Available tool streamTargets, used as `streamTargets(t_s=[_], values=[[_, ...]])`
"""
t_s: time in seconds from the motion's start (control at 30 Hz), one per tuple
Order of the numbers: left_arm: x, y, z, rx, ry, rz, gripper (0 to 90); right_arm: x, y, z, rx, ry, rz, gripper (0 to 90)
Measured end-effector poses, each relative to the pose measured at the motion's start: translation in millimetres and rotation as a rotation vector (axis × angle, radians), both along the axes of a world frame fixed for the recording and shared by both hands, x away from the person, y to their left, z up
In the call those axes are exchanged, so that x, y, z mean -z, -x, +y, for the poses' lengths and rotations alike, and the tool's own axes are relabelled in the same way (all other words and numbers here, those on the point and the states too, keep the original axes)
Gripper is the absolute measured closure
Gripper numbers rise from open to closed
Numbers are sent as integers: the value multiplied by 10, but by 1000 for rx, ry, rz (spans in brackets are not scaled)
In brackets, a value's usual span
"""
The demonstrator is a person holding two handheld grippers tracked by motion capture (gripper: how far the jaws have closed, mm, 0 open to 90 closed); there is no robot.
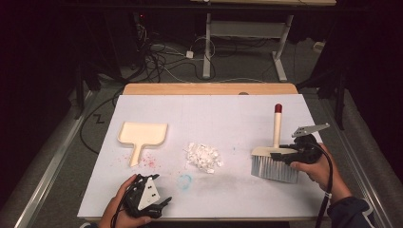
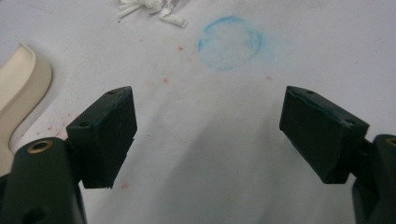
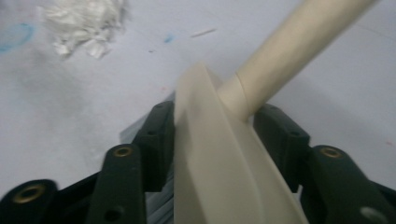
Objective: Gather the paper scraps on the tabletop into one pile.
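From the high view, the right gripper (image 1: 283, 156) straddles the brush (image 1: 274, 161) at the table's (image 1: 214, 109) four o'clock, bristles toward the paper scraps (image 1: 204, 156) at centre, ready for sweeping toward the dustpan (image 1: 141, 135) at nine o'clock. The left gripper (image 2: 208, 135) view shows jaws wide and empty above the table, probably waiting to take the dustpan (image 2: 18, 93). In the right gripper (image 3: 212, 144) view the jaws flank the brush (image 3: 210, 163) head on both sides, though whether the pads press on it cannot be told.
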State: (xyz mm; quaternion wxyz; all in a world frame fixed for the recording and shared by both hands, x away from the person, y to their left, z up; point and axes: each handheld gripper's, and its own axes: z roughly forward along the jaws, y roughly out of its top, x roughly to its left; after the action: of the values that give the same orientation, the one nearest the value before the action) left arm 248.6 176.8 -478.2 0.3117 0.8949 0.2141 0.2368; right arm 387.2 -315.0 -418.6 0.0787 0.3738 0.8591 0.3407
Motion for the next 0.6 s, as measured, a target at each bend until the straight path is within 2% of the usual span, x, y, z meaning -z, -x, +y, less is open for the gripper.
streamTargets(t_s=[0.07, 0.2, 0.33, 0.4, 0.43, 0.5, 0.57, 0.6], values=[[3, 0, -4, 1, -1, 3, 179, 5, -33, 8, 0, 59, -15, 451], [10, -6, -12, 5, -5, 9, 179, 38, -73, -40, -18, 49, -3, 445], [24, -13, -39, 11, -12, 13, 179, 49, -143, -36, -80, 147, -30, 452], [29, -17, -51, 15, -15, 16, 180, 57, -184, -4, -100, 193, -63, 566], [28, -21, -52, 18, -20, 17, 180, 53, -204, 15, -108, 206, -91, 542], [30, -28, -49, 17, -21, 19, 180, 41, -232, 51, -105, 188, -105, 537], [32, -29, -43, 14, -15, 19, 180, 48, -234, 97, -87, 211, -142, 535], [34, -28, -39, 13, -13, 19, 180, 53, -225, 112, -86, 205, -155, 533]])
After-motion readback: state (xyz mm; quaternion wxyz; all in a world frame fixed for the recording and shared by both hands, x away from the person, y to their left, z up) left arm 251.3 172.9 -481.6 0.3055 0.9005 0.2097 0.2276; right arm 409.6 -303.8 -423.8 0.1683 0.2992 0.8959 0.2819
